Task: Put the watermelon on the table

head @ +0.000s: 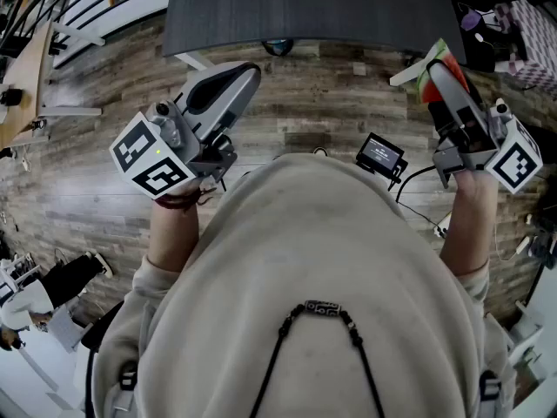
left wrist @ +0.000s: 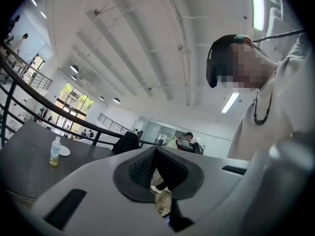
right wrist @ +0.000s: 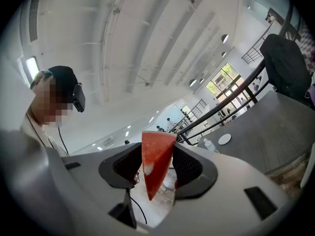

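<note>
My right gripper point(right wrist: 158, 165) clamps a smooth red triangular watermelon wedge point(right wrist: 155, 154) between ribbed black pads point(right wrist: 189, 167), jaws spread wide. Its long axis stands upright, broad end up, tip down. It hangs over the plank floor point(head: 331, 103), on the near side of the dark matte table point(head: 348, 16). My left gripper point(left wrist: 155, 155) is closed and empty.

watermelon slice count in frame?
1. The slice is clamped in the right gripper, short of the table. None shows on the table, though part of it is out of frame.

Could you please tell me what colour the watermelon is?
The watermelon is red, clearest in the right gripper view.
</note>
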The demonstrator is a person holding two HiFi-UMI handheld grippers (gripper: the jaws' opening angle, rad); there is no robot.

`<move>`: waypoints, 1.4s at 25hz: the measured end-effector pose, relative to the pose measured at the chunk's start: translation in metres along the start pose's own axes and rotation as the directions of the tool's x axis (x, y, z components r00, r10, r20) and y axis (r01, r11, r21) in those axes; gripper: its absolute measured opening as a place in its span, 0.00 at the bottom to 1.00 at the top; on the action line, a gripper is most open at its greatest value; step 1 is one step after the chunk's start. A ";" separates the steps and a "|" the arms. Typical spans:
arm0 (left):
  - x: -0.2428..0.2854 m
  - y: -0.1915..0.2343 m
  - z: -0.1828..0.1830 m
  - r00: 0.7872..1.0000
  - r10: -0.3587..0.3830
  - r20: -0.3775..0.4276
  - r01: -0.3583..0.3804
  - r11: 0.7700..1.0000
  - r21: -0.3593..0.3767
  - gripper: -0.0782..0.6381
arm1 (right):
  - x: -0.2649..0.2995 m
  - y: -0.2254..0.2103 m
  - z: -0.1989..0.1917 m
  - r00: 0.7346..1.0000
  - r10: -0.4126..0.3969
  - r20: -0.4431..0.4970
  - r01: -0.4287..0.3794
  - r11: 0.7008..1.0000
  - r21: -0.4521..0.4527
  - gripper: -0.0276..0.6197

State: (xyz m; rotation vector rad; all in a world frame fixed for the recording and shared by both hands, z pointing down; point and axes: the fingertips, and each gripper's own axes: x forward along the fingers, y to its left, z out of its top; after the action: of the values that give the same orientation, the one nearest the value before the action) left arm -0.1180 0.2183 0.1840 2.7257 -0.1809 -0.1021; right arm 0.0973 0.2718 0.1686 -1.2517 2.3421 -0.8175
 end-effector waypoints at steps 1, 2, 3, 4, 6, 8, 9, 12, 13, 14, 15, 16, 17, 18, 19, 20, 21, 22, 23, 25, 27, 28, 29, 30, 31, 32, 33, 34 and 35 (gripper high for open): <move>0.001 0.000 0.000 1.000 0.001 0.000 -0.001 1.000 0.001 0.12 | 0.001 0.001 0.001 1.000 0.005 0.000 -0.005 1.000 0.000 0.36; 0.001 0.000 0.001 1.000 0.002 0.001 -0.002 1.000 0.002 0.12 | 0.002 0.001 0.001 1.000 0.009 -0.001 -0.009 1.000 0.000 0.36; 0.001 0.000 0.001 1.000 0.003 0.002 -0.003 1.000 0.003 0.12 | 0.003 0.002 0.001 1.000 0.013 -0.002 -0.013 1.000 0.000 0.36; 0.001 0.000 0.001 1.000 0.006 0.003 -0.006 1.000 0.005 0.12 | 0.004 0.003 0.001 1.000 0.015 -0.004 -0.015 1.000 -0.003 0.36; -0.001 0.001 0.002 1.000 0.012 0.005 -0.012 1.000 0.010 0.12 | 0.006 0.002 -0.002 1.000 0.006 -0.019 -0.006 1.000 -0.021 0.36; -0.001 0.003 0.000 1.000 0.021 0.000 -0.021 1.000 0.014 0.12 | 0.008 -0.001 -0.006 0.998 -0.028 -0.054 0.025 0.997 -0.070 0.36; -0.001 0.005 -0.002 1.000 0.027 -0.005 -0.027 1.000 0.014 0.12 | 0.008 -0.003 -0.009 0.996 -0.050 -0.073 0.042 0.994 -0.098 0.36; 0.001 0.008 -0.008 0.999 0.041 -0.017 -0.041 0.999 0.008 0.12 | 0.008 -0.010 -0.013 0.995 -0.054 -0.084 0.047 0.995 -0.084 0.36; 0.001 0.008 -0.009 0.999 0.043 -0.017 -0.043 0.999 0.005 0.12 | 0.008 -0.012 -0.013 0.997 -0.031 -0.070 0.028 0.998 -0.048 0.36; 0.001 0.009 -0.009 0.999 0.045 -0.018 -0.045 0.999 0.002 0.12 | 0.007 -0.014 -0.012 0.999 -0.004 -0.050 0.004 1.000 -0.001 0.36; 0.002 0.009 -0.010 0.999 0.048 -0.020 -0.048 0.999 0.000 0.12 | 0.005 -0.017 -0.011 0.999 0.020 -0.027 -0.019 0.998 0.052 0.36; 0.003 0.010 -0.012 0.998 0.051 -0.024 -0.051 0.999 -0.002 0.12 | 0.002 -0.021 -0.011 0.999 0.033 -0.006 -0.032 0.995 0.096 0.36; 0.004 0.010 -0.013 0.998 0.053 -0.029 -0.053 0.999 -0.005 0.12 | -0.001 -0.025 -0.012 0.999 0.035 0.006 -0.036 0.992 0.124 0.36; 0.006 0.011 -0.015 0.998 0.053 -0.032 -0.053 0.999 -0.007 0.12 | -0.003 -0.028 -0.013 0.999 0.033 0.009 -0.034 0.990 0.134 0.36; 0.008 0.011 -0.016 0.998 0.051 -0.036 -0.052 0.999 -0.009 0.12 | -0.004 -0.029 -0.014 0.999 0.031 0.008 -0.032 0.991 0.133 0.36; 0.009 0.010 -0.017 0.998 0.049 -0.039 -0.050 0.999 -0.009 0.12 | -0.005 -0.029 -0.015 0.999 0.032 0.005 -0.033 0.992 0.125 0.36; 0.010 0.010 -0.017 0.998 0.048 -0.043 -0.048 0.999 -0.009 0.12 | -0.005 -0.027 -0.015 0.999 0.034 0.002 -0.034 0.993 0.114 0.36; 0.011 0.009 -0.017 0.998 0.046 -0.047 -0.046 0.999 -0.008 0.12 | -0.005 -0.026 -0.014 0.999 0.032 -0.002 -0.032 0.994 0.101 0.36; 0.013 0.008 -0.016 0.998 0.043 -0.051 -0.043 0.999 -0.006 0.12 | -0.005 -0.024 -0.014 1.000 0.029 -0.006 -0.028 0.995 0.091 0.36; 0.020 0.005 -0.017 0.998 0.035 -0.058 -0.035 0.999 0.000 0.12 | -0.007 -0.026 -0.014 1.000 0.024 -0.008 -0.023 0.997 0.074 0.36; 0.029 0.003 -0.020 0.997 0.025 -0.066 -0.025 1.000 0.009 0.12 | -0.010 -0.028 -0.014 1.000 0.029 -0.004 -0.029 0.998 0.061 0.36; 0.033 0.003 -0.021 0.997 0.021 -0.070 -0.020 1.000 0.014 0.12 | -0.012 -0.030 -0.015 0.999 0.034 0.000 -0.034 0.998 0.059 0.36; 0.036 0.002 -0.021 0.997 0.020 -0.075 -0.018 1.000 0.020 0.12 | -0.015 -0.033 -0.016 0.999 0.038 0.005 -0.038 0.997 0.064 0.36; 0.039 0.003 -0.021 0.997 0.022 -0.078 -0.020 0.999 0.026 0.12 | -0.018 -0.036 -0.018 0.999 0.037 0.009 -0.038 0.997 0.075 0.36; 0.040 0.006 -0.019 0.996 0.028 -0.079 -0.025 0.999 0.031 0.12 | -0.020 -0.040 -0.020 0.999 0.032 0.011 -0.032 0.996 0.084 0.36; 0.040 0.009 -0.016 0.996 0.036 -0.078 -0.033 0.999 0.035 0.12 | -0.023 -0.044 -0.022 1.000 0.023 0.009 -0.024 0.996 0.088 0.36; 0.040 0.013 -0.014 0.996 0.042 -0.076 -0.040 0.999 0.037 0.12 | -0.024 -0.047 -0.024 1.000 0.015 0.008 -0.016 0.996 0.089 0.36; 0.040 0.016 -0.012 0.996 0.047 -0.076 -0.044 0.998 0.039 0.12 | -0.026 -0.048 -0.024 1.000 0.009 0.008 -0.010 0.996 0.090 0.36; 0.041 0.018 -0.011 0.996 0.048 -0.079 -0.045 0.998 0.040 0.12 | -0.026 -0.050 -0.024 1.000 0.005 0.012 -0.006 0.996 0.092 0.36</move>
State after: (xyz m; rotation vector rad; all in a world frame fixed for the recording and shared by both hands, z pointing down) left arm -0.0785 0.2001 0.1992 2.7560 -0.2250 0.0244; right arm 0.1300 0.2796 0.2197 -1.2083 2.2703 -0.9032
